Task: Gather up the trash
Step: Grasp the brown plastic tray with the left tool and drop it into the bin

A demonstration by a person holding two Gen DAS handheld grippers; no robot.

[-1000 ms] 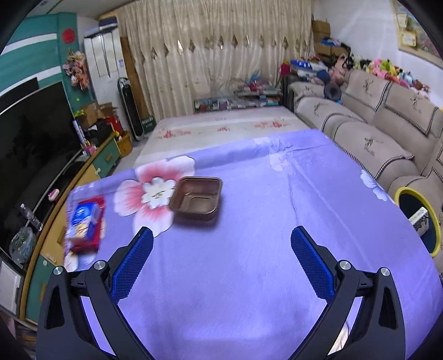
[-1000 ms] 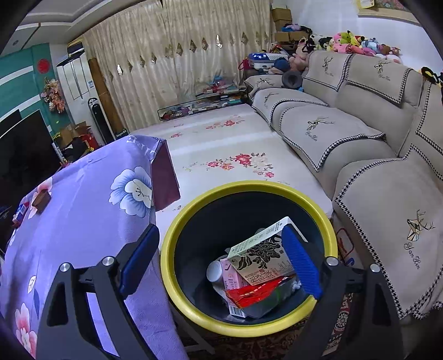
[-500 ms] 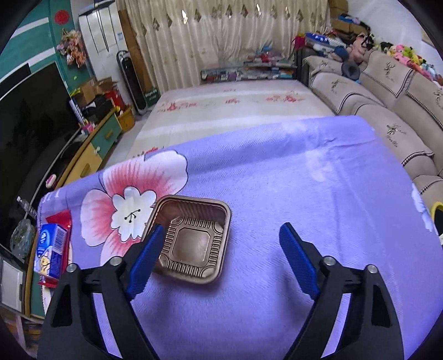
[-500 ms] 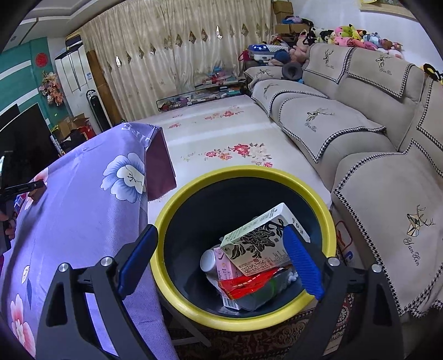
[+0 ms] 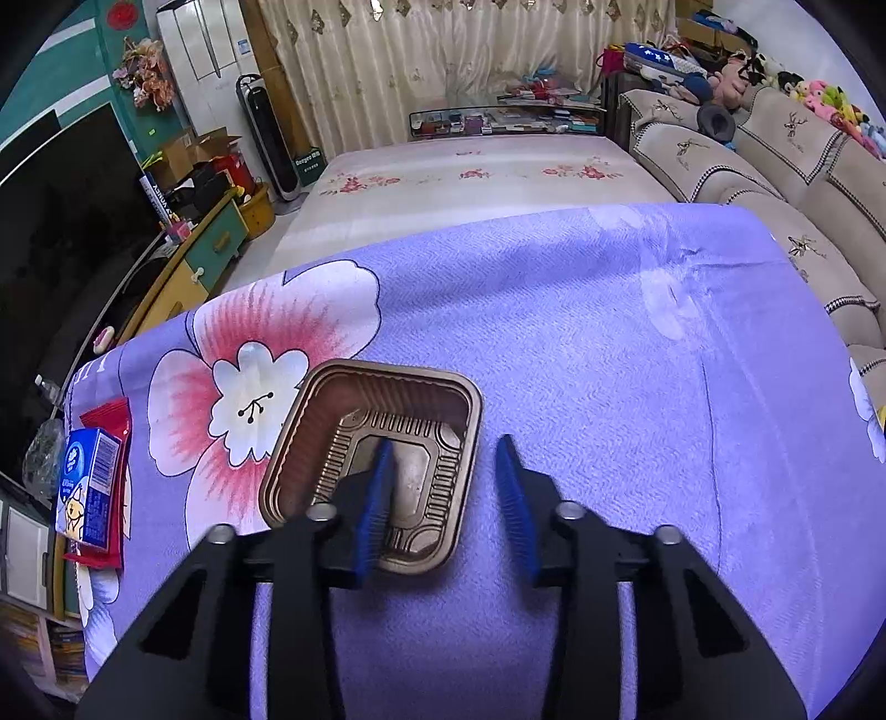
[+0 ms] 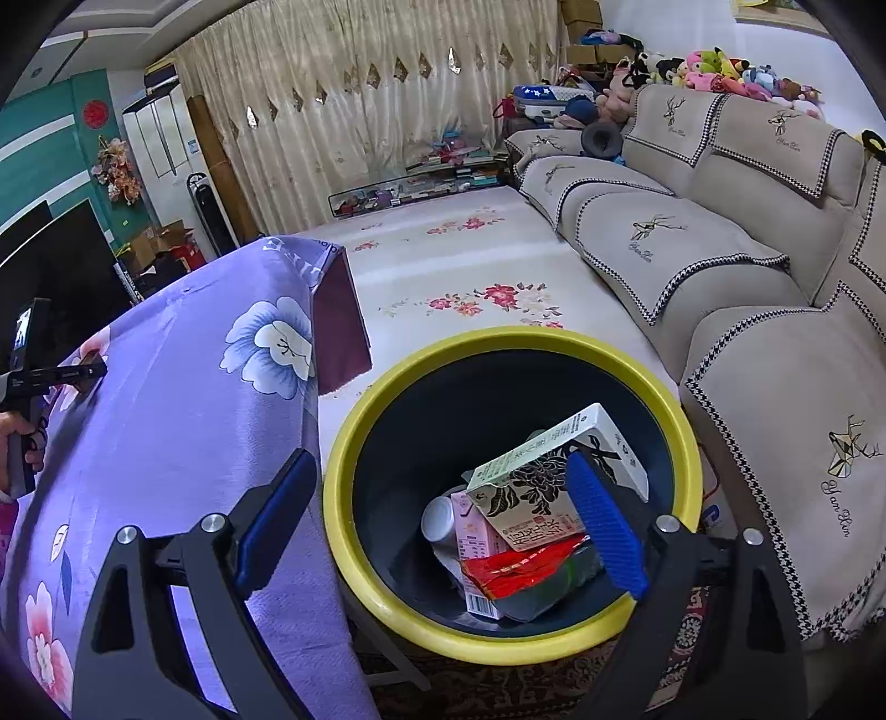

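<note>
Left wrist view: left tool [image 5: 443, 476] closing astride the brown tray's [image 5: 371, 465] right wall, pads not yet pressing; right tool [image 6: 443, 520] released over the bin [image 6: 354, 471].

We are in a home, in a living room. We can see a long soft sofa [image 6: 692, 232] with cloth covers, and lots of stuffed toys [image 6: 720, 69] sit along its top. Big curtains [image 5: 459, 61] hang down at the far wall. A large dark TV [image 5: 61, 210] stands on a low cabinet with drawers [image 5: 205, 260]. A flowery rug [image 5: 476, 177] covers the floor. Near us is a table with a purple flower cloth [image 5: 581, 343]. A tall white cupboard [image 5: 194, 50] and some cardboard boxes [image 5: 183, 155] stand in the corner.
</note>
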